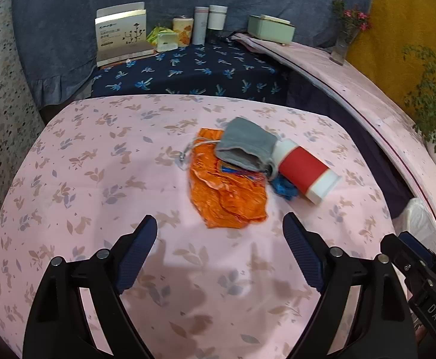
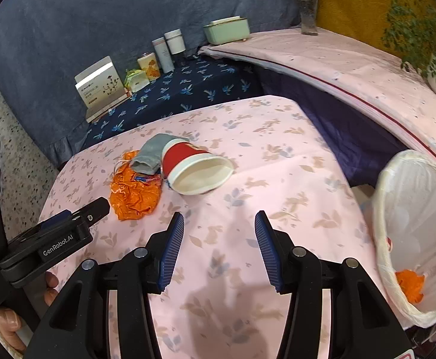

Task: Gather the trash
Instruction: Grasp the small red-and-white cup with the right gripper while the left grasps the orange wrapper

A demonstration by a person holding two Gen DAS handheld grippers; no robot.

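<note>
Both tools, left tool (image 1: 220,224) and right tool (image 2: 219,220), open, empty, near orange wrapper (image 1: 226,191).

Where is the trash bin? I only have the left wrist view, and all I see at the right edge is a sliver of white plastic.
Observer: The bin, lined with a white bag, stands off the table's right side, beside the right gripper.
Operator: Anything in it already?
Observer: Yes, an orange scrap lies at the bottom.
Operator: Which way does the paper cup's mouth face?
Observer: The red and white cup lies on its side, its open mouth turned toward the right gripper and empty inside.
</note>
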